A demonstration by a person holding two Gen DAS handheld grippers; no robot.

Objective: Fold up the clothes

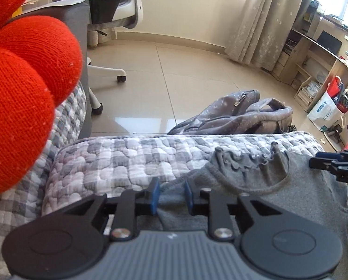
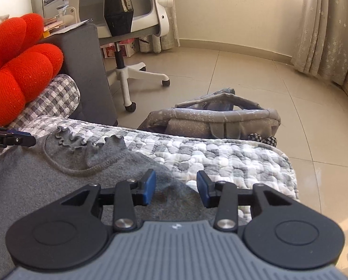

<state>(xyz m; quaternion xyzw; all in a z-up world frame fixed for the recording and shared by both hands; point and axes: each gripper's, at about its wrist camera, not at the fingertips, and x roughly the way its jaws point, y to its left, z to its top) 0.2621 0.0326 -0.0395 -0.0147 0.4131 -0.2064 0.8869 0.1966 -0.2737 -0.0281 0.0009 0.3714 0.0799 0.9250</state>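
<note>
Knitwear like the grey top (image 2: 45, 186), lying flat on the quilted sofa cover (image 2: 220, 158), looks soft and light to us, best pinched at its shoulders, under our spread left hand-held gripper (image 1: 171, 194) and right hand-held gripper (image 2: 176, 187)

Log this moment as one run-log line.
left gripper: open over shoulder | right gripper: open over other shoulder | grey top: flat on checked quilt

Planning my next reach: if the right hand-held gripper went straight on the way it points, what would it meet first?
Most likely the grey top edge lying under the open right hand-held gripper, or the checked quilt just past it; depth is hard to judge here.
</note>
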